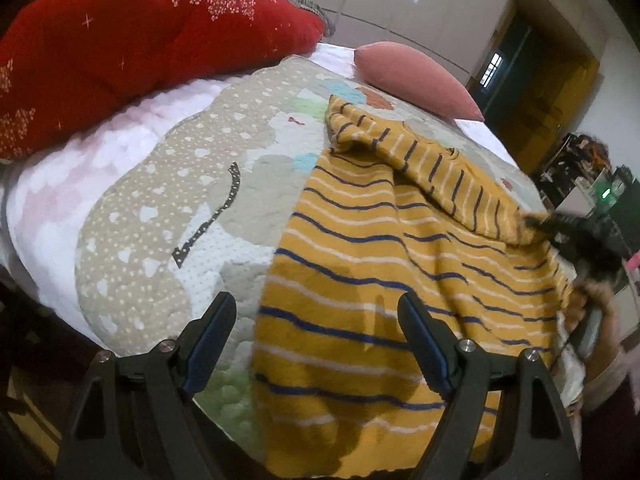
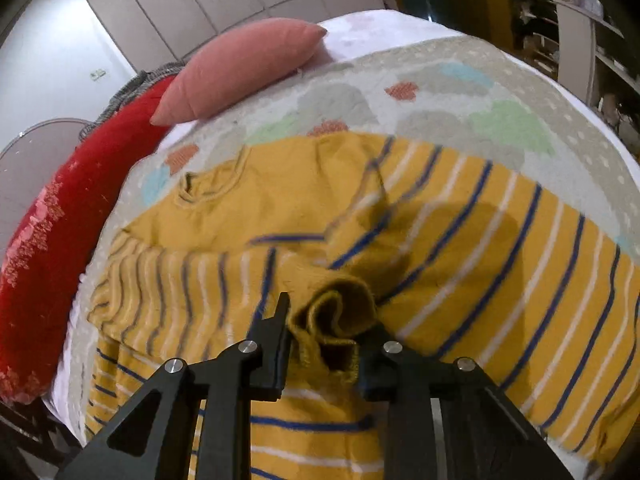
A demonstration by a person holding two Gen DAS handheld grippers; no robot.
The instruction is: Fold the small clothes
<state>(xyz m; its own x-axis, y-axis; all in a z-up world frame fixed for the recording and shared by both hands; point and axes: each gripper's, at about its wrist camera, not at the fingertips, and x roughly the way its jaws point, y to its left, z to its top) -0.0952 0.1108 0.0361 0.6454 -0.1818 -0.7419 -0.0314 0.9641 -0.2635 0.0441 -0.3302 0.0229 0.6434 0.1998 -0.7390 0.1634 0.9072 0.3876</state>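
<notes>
A small mustard-yellow top (image 1: 360, 264) with blue and white stripes lies spread on a quilted mat on the bed; it also fills the right wrist view (image 2: 460, 240). My left gripper (image 1: 316, 320) is open and empty, hovering over the top's near left edge. My right gripper (image 2: 328, 332) is shut on the cuff of a sleeve (image 2: 336, 316) and holds it lifted over the top's body. In the left wrist view the right gripper (image 1: 540, 222) shows at the right, pulling that sleeve (image 1: 440, 172) across. The collar (image 2: 208, 188) lies at the far left.
The quilted mat (image 1: 168, 200) covers a white-pink bedspread (image 1: 60, 184). A red quilted blanket (image 1: 120, 40) lies at the back left and a pink pillow (image 1: 416, 76) at the far end. Cupboards and a doorway stand beyond; cluttered shelves (image 2: 580, 20) stand to the right.
</notes>
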